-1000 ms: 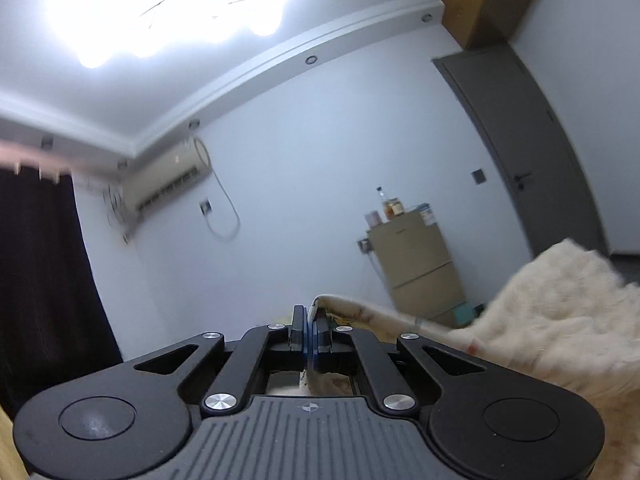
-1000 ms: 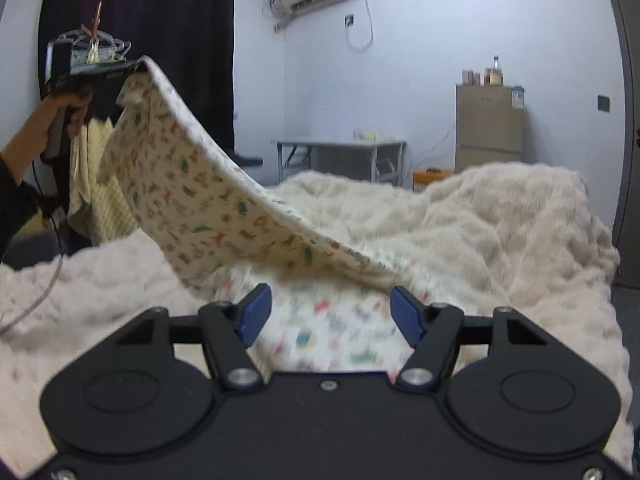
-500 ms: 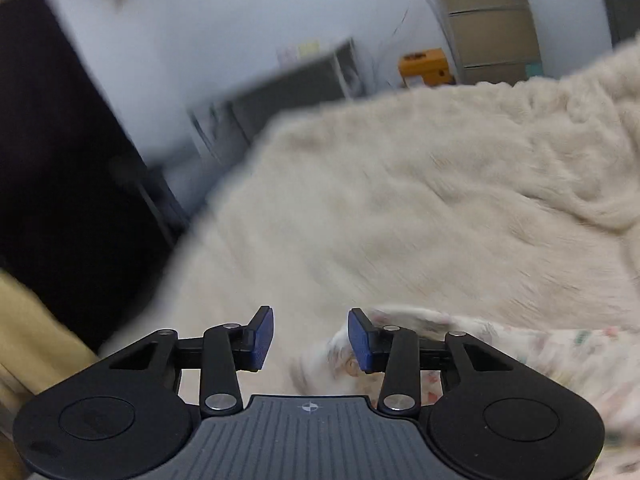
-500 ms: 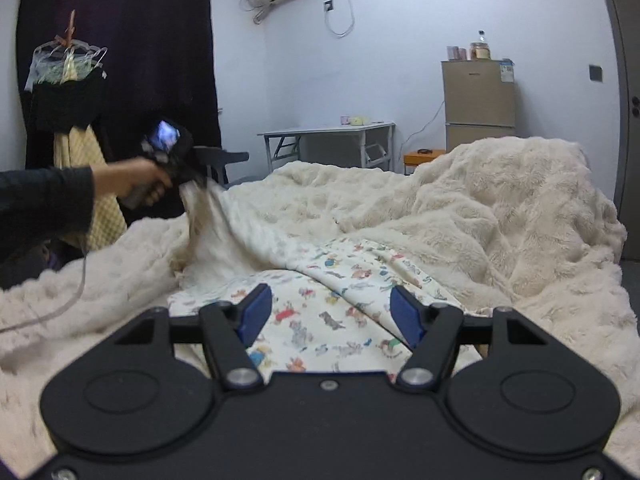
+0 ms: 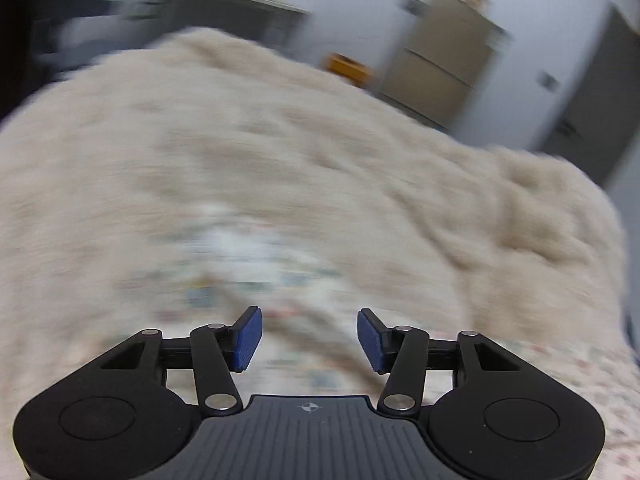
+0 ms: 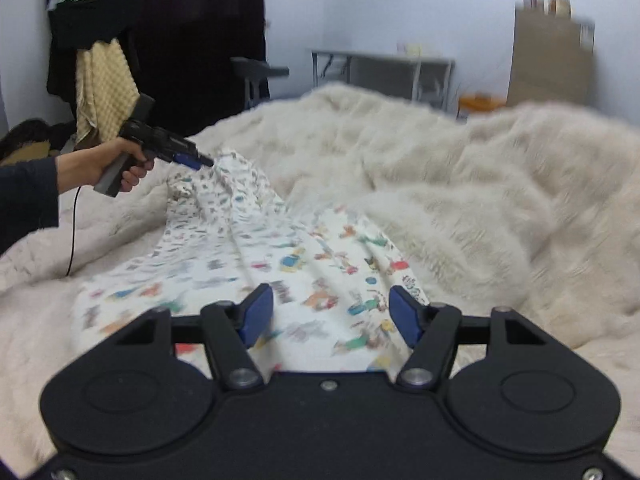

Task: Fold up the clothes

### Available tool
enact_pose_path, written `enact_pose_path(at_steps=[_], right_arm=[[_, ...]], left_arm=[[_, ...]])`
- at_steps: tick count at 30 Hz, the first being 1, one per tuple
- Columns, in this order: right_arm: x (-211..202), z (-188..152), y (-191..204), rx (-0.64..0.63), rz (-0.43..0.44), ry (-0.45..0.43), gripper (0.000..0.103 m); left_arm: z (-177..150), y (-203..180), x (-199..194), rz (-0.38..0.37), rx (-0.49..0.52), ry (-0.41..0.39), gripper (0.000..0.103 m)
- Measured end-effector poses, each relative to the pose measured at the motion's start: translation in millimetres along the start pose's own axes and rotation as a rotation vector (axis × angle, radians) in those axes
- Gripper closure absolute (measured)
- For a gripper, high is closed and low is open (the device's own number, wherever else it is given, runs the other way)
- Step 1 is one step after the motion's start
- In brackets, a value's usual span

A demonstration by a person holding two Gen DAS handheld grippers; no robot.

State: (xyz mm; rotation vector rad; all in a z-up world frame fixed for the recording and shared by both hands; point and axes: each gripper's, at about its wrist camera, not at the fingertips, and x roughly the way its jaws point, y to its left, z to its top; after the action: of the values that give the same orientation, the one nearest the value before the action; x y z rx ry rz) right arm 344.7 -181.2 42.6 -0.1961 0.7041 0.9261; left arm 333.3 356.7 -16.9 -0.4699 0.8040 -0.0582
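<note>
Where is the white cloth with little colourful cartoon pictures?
In the right wrist view, the white cartoon-print cloth lies on the fluffy cream blanket, ahead of the open right gripper.

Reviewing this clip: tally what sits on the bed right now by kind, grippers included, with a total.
Printed garment: 1
Cream fluffy blanket: 1
Grippers: 2, the left gripper by the garment's far end, the right gripper open over its near end
Total: 4
</note>
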Motion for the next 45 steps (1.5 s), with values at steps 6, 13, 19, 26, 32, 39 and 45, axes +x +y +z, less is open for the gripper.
enact_pose_path(at_steps=[6, 13, 19, 26, 32, 39, 45], right_arm=[[7.3, 3.2, -16.7, 0.105, 0.093, 0.009, 0.099], [-0.3, 5.7, -17.7, 0.120, 0.103, -0.052, 0.102], [-3.3, 8.5, -20.9, 0.105, 0.088, -0.089, 0.102], [-5.7, 12.3, -23.8, 0.095, 0.023, -0.113, 0.102], [-0.6, 14.2, -20.9, 0.046, -0.110, -0.102, 0.102], [-3.2, 7.4, -20.7, 0.051, -0.142, -0.091, 0.082], [15.9, 18.3, -23.8, 0.080, -0.015, -0.057, 0.061]], left_arm=[[-10.8, -50.2, 59.9, -0.134, -0.136, 0.270, 0.047], [-24.6, -70.3, 103.9, -0.052, -0.155, 0.385, 0.103], [-7.8, -66.7, 86.8, -0.116, -0.179, 0.264, 0.103], [11.7, -70.5, 64.4, -0.162, -0.204, 0.138, 0.103], [28.9, -98.4, 60.4, -0.033, -0.178, -0.045, 0.103], [17.7, -63.4, 59.7, -0.056, -0.253, -0.023, 0.075], [12.2, -8.3, 70.2, -0.129, -0.482, 0.136, 0.062]])
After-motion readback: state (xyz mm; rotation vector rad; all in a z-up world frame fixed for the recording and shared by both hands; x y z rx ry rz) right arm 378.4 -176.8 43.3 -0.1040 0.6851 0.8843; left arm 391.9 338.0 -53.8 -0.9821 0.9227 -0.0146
